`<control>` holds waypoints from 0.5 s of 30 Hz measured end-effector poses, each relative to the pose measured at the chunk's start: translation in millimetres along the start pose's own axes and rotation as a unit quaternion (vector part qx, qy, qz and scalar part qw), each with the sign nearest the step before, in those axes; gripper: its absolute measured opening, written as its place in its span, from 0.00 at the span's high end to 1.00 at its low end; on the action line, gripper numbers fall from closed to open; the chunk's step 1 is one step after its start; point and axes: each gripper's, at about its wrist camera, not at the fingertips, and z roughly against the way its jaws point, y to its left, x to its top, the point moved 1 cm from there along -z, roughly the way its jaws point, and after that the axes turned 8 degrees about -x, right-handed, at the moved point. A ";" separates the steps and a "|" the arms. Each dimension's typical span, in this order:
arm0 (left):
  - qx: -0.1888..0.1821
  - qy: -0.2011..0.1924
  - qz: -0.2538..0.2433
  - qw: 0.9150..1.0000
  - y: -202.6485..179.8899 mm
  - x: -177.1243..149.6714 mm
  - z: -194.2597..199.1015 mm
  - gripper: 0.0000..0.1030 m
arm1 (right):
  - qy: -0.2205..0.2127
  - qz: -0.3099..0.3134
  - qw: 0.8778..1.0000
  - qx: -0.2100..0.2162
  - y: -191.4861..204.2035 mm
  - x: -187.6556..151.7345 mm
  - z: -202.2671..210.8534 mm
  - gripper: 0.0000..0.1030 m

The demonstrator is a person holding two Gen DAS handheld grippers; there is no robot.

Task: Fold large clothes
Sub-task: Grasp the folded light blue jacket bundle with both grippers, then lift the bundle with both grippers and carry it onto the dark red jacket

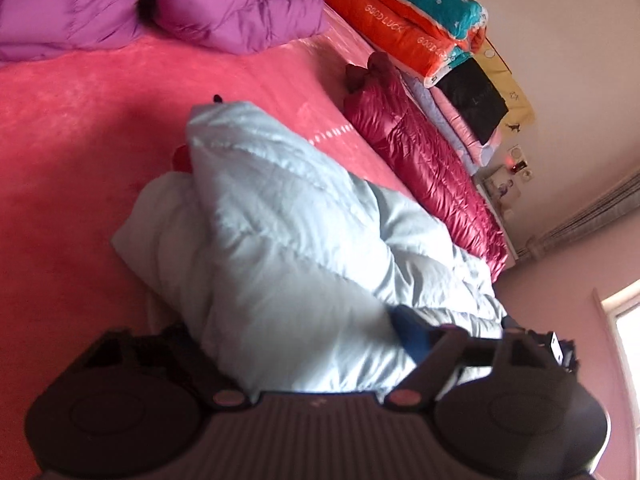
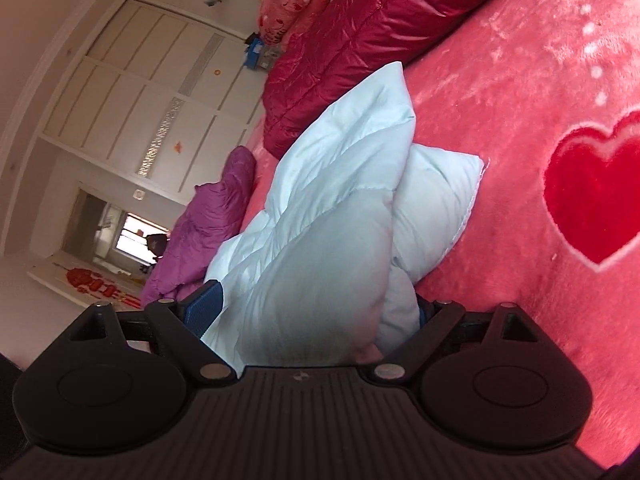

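A pale blue puffy jacket [image 1: 280, 216] lies bunched on the pink plush bed cover [image 1: 72, 152], and its folds rise toward both cameras. In the left wrist view the jacket fills the gap of my left gripper [image 1: 296, 332]. The blue right pad [image 1: 408, 328] presses into the cloth, while the left finger is mostly hidden under it. In the right wrist view the same jacket [image 2: 340, 184] bulges between the pads of my right gripper [image 2: 316, 308]. The blue left pad [image 2: 204, 308] lies against the fabric.
A purple puffy jacket [image 1: 168, 4] lies at the far side of the bed. A crimson quilted jacket [image 1: 424, 168] lies along stacked folded quilts [image 1: 400, 12] by the wall. The cover bears a red heart [image 2: 592, 188]. A white wardrobe [image 2: 140, 92] stands beyond the bed.
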 end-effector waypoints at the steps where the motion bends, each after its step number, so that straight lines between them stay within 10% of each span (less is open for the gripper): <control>1: -0.001 -0.002 0.001 1.000 -0.7 -1.0 -0.5 0.36 | -0.001 0.002 1.000 -0.015 4.7 -0.6 -1.4 0.00; 6: -0.006 -0.014 -0.007 1.000 -10.8 -1.3 2.6 0.65 | -0.004 0.018 0.998 -0.067 24.2 -3.5 0.8 0.39; 15: -0.056 -0.032 -0.061 0.996 -55.6 35.5 1.7 0.80 | -0.090 0.181 0.969 -0.143 104.6 -1.3 24.7 0.65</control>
